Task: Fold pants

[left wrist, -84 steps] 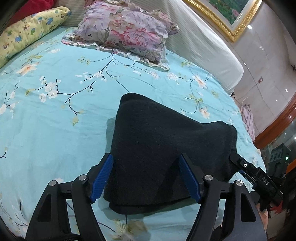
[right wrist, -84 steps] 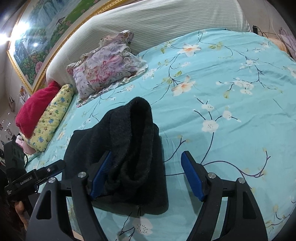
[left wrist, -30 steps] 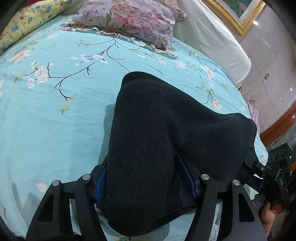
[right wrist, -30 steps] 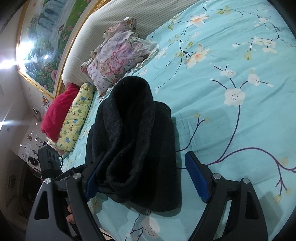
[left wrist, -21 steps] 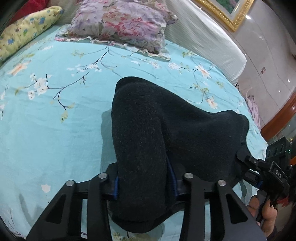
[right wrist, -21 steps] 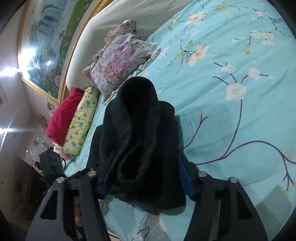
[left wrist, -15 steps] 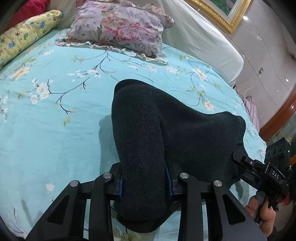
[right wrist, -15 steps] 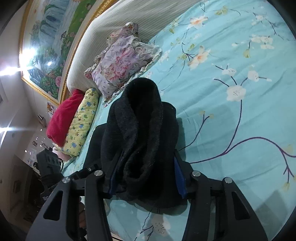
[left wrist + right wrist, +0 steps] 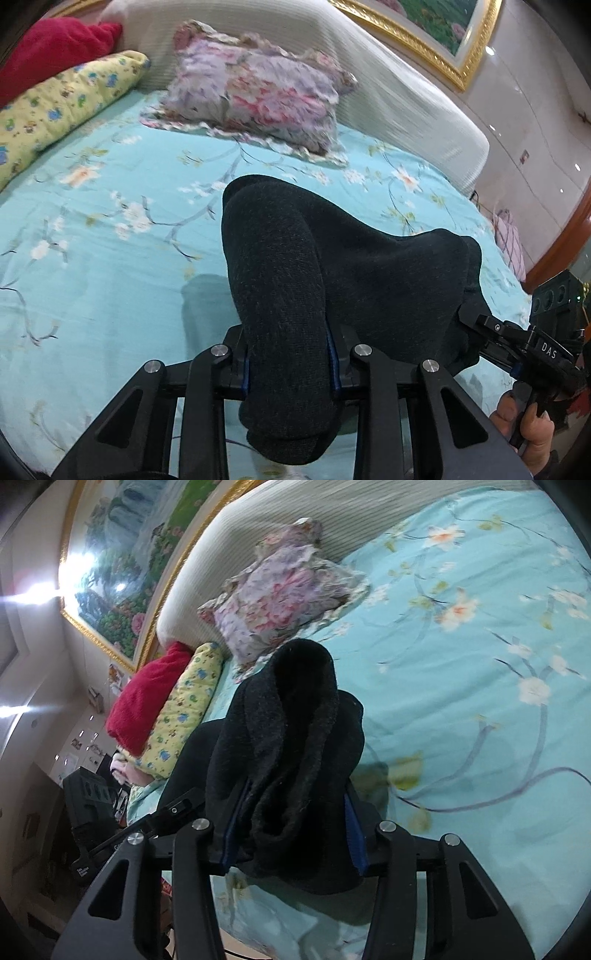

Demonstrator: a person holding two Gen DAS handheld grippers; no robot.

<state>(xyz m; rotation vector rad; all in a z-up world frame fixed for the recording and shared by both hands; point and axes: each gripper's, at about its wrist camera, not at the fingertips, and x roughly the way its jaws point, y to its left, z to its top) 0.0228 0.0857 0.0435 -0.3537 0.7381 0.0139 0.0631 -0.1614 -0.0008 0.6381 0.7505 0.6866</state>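
Observation:
The folded black pants [image 9: 369, 280] are a thick dark bundle held just above the near edge of the turquoise flowered bed [image 9: 110, 229]. My left gripper [image 9: 290, 362] is shut on the bundle's left end, which bulges up between the jaws. My right gripper [image 9: 291, 834] is shut on the right end of the pants [image 9: 291, 716], fleecy folds pressed between the blue pads. The right gripper's side also shows in the left wrist view [image 9: 524, 343], clamped on the far end with a hand below it. The left gripper shows at the left of the right wrist view [image 9: 122, 834].
A purple flowered pillow [image 9: 255, 96] lies against the pale ribbed headboard [image 9: 399, 92]. A yellow printed pillow [image 9: 55, 114] and a red blanket [image 9: 48, 48] lie at the left. A gold-framed painting [image 9: 122, 561] hangs above. A wooden edge [image 9: 561, 236] is at the right.
Both grippers went from open around the bundle to shut on its ends. The bundle has since lifted a little and both views have tilted up toward the headboard.

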